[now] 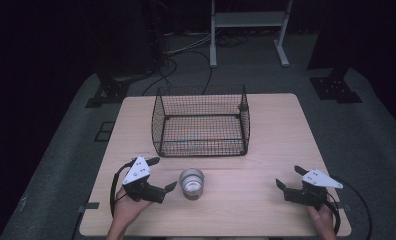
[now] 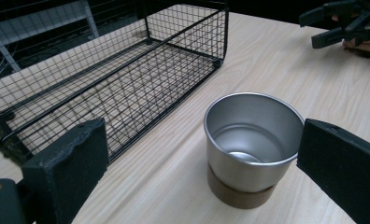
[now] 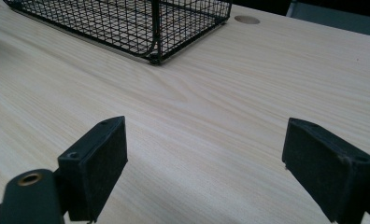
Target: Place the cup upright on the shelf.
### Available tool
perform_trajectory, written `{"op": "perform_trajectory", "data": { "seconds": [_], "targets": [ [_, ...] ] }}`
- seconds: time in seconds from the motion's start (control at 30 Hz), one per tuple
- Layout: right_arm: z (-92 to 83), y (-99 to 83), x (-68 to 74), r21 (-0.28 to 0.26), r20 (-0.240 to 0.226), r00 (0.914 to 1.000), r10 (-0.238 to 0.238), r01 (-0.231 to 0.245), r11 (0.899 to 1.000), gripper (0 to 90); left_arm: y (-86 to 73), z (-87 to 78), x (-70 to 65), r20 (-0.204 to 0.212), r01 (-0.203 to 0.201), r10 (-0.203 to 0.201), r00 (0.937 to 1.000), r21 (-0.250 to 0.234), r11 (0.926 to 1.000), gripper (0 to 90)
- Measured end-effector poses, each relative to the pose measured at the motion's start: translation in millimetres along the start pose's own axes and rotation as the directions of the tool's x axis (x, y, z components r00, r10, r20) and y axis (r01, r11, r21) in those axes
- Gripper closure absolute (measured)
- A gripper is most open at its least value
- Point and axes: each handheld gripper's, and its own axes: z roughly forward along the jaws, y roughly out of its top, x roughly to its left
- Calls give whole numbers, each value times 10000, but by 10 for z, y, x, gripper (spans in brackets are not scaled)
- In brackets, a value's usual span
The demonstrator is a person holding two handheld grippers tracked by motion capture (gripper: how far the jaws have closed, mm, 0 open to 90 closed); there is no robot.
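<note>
Approaching the metal cup point(image 2: 253, 140), which stands just before the wire basket point(image 1: 201, 120), the left gripper point(image 1: 162, 174) holds its jaws wide; next it probably must close around it. The right gripper point(image 1: 287, 177) waits, jaws wide.

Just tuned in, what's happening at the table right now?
A person holds a gripper in each hand. The left gripper is open beside the metal cup, which stands upright and empty on the table, not yet gripped. The right gripper rests open, apart from everything. The wire basket behind the cup looks empty.
</note>
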Motion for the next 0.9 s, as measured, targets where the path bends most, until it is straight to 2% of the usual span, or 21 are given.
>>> {"op": "perform_trajectory", "data": {
  "seconds": [0.37,0.5,0.77,0.9],
  "targets": [
    [1,0,-1,-3,-13,10000,-16,16,10000,134,127,99,-85,589,-315,306,9978,140,9994,13],
    [1,1,2,-5,-25,10000,-21,21,10000,134,159,146,-113,780,-547,519,9956,338,9979,13],
    [1,1,2,5,-40,10000,-19,19,10000,134,194,265,-168,1213,-784,695,9902,705,9944,13],
    [2,1,1,2,-48,10000,-25,25,10000,134,208,321,-191,1289,-918,796,9885,920,9915,13]
  ]
}}
